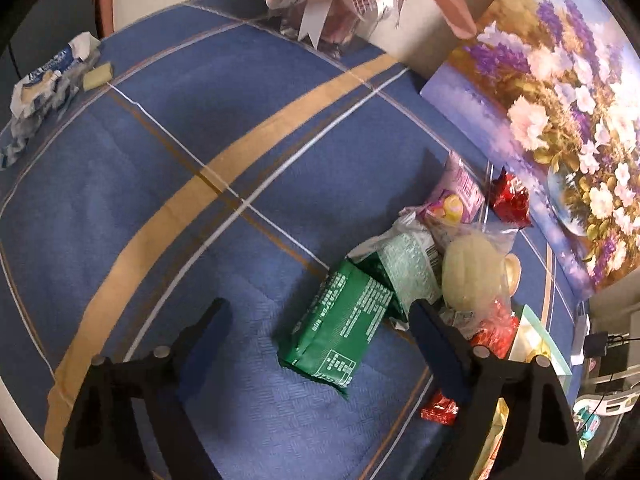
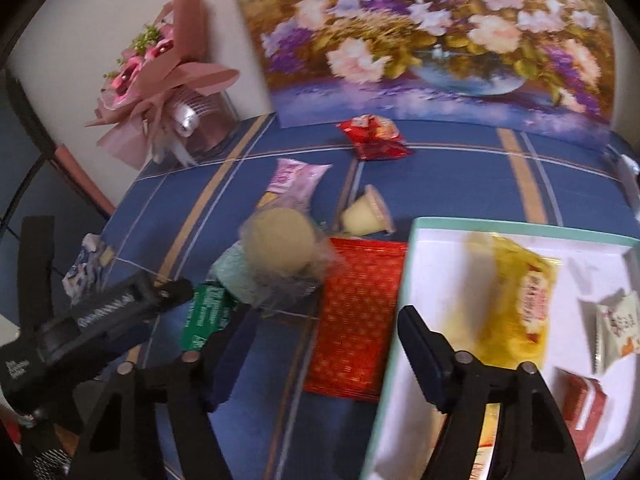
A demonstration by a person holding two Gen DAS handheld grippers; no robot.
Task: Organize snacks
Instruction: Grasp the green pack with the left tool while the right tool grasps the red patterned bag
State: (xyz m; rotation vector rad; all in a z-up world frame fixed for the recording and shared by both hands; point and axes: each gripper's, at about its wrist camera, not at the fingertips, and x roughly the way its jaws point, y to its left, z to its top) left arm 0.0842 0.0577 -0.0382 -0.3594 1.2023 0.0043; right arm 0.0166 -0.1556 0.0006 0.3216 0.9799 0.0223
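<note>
Left gripper (image 1: 320,316): wide open, empty, over the green packet (image 1: 340,332).
Right gripper (image 2: 324,328): wide open, empty, beside the box (image 2: 404,300).
Yellow bag (image 2: 516,304): inside the box.

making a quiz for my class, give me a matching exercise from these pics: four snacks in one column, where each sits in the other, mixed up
Things:
1. yellow packet
2. green packet
3. small red bag
4. round pale bun

Places:
A. on the cloth just before the flower painting
B. inside the white box
C. in clear wrap, left of the red patterned packet
D. on the cloth, ahead of the open left gripper

Pairs: 1-B, 2-D, 3-A, 4-C
</note>
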